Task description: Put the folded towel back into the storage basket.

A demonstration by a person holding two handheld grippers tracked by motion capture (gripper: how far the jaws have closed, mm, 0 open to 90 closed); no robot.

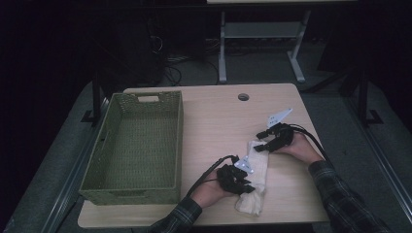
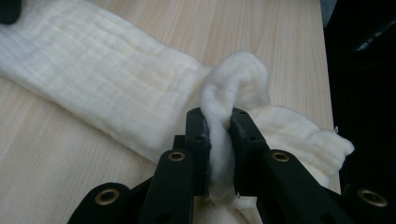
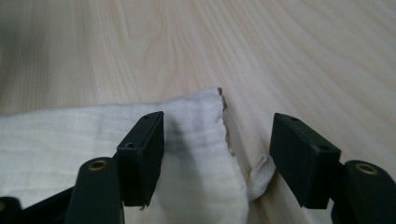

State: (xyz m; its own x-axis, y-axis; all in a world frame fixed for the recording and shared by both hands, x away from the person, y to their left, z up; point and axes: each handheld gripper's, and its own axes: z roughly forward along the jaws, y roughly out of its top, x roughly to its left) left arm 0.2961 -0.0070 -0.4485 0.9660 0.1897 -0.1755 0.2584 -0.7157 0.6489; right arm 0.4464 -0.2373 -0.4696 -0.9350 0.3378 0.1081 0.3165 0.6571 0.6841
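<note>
Cloth [image 1: 254, 177] lies right of basket [image 1: 136, 145]. Left gripper [image 2: 218, 133] pinches a bunched fold; right gripper [image 3: 217, 154] straddles the far corner, jaws apart. Risk: thin corner slips out, cloth bunches.

Cloth [image 1: 256, 171]: cream-white, soft, finely ribbed weave, folded into a long narrow strip lying flat on the table [image 1: 214, 121]. One end is bunched into a raised fold pinched inside the left hand-held gripper [image 2: 219, 140]; the opposite corner lies between the parted jaws of the right hand-held gripper [image 3: 217, 154].
</note>
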